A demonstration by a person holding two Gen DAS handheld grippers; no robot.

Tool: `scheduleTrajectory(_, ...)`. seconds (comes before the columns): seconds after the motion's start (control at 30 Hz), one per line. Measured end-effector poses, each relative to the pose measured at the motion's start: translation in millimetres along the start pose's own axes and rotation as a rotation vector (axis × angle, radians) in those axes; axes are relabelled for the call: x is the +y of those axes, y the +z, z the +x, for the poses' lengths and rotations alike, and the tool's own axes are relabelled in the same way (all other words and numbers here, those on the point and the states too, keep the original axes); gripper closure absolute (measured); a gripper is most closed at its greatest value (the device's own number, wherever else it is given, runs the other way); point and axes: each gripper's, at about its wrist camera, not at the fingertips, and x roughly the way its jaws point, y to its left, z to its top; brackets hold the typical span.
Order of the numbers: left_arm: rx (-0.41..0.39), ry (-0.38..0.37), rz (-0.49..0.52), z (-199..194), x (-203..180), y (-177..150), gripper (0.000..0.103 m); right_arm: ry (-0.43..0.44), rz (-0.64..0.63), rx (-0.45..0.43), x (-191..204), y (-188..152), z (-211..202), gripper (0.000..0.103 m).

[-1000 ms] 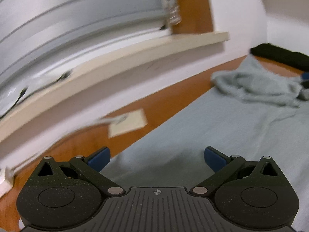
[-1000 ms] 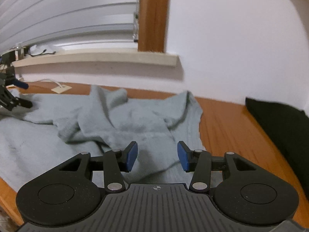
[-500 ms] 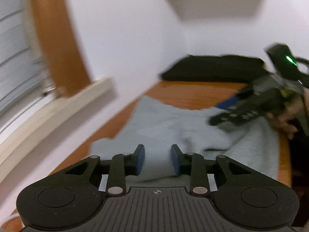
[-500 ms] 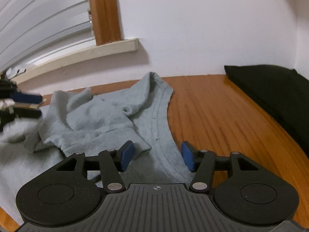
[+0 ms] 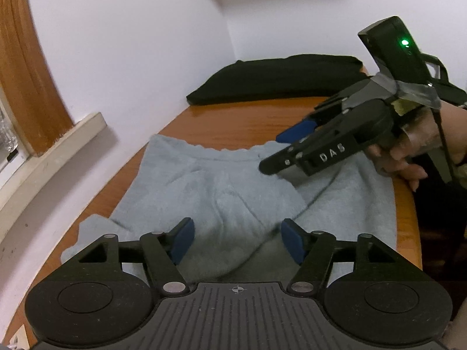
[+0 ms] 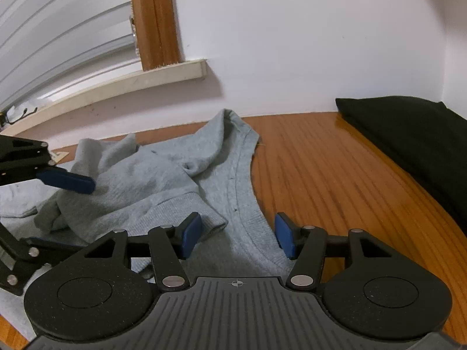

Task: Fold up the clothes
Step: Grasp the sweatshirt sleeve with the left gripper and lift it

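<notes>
Both grippers over the rumpled grey sweater

My left gripper point(image 5: 235, 240) and right gripper point(image 6: 238, 234) gape empty; pinching the bunched sleeve point(image 6: 140, 186) on the sweater point(image 5: 210, 186) could grab extra layers, skewing any fold.

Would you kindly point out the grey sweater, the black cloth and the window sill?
grey sweater point(image 6: 163, 180): right wrist view, on its crumpled middle.
black cloth point(image 5: 277, 78): left wrist view, on its top face.
window sill point(image 6: 131, 83): right wrist view, on its front edge.
</notes>
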Motion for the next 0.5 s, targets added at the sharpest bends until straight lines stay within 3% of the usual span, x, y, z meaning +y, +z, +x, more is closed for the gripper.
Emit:
scheduleTrajectory(0.13, 0.010, -0.001, 0.016, 4.2, -0.4, 1.1, 0.044, -0.003, 0.006, -0.002, -0.5, 0.1, 0.0, 0.047)
scheduleTrajectory(0.37, 0.027, -0.003, 0.044, 11.4, -1.0, 2.9, 0.047, -0.010, 0.011, -0.003, 0.3, 0.4, -0.3, 0.047)
scheduleTrajectory(0.4, 0.029, -0.004, 0.048, 12.5, -1.1, 3.2, 0.051, -0.011, 0.011, -0.003, 0.5, 0.3, -0.4, 0.047)
scheduleTrajectory(0.43, 0.032, -0.004, 0.052, 13.5, -1.2, 3.5, 0.063, -0.012, 0.011, -0.004, 0.8, 0.2, -0.6, 0.047)
scheduleTrajectory(0.47, 0.034, -0.011, 0.046, 14.3, -0.2, 3.9, 0.082, -0.013, 0.014, -0.005, 0.5, 0.1, -0.8, 0.047)
scheduleTrajectory(0.5, 0.032, -0.024, 0.025, 14.2, 2.3, 4.3, 0.089, -0.013, 0.018, -0.006, -0.1, 0.0, -1.0, 0.047)
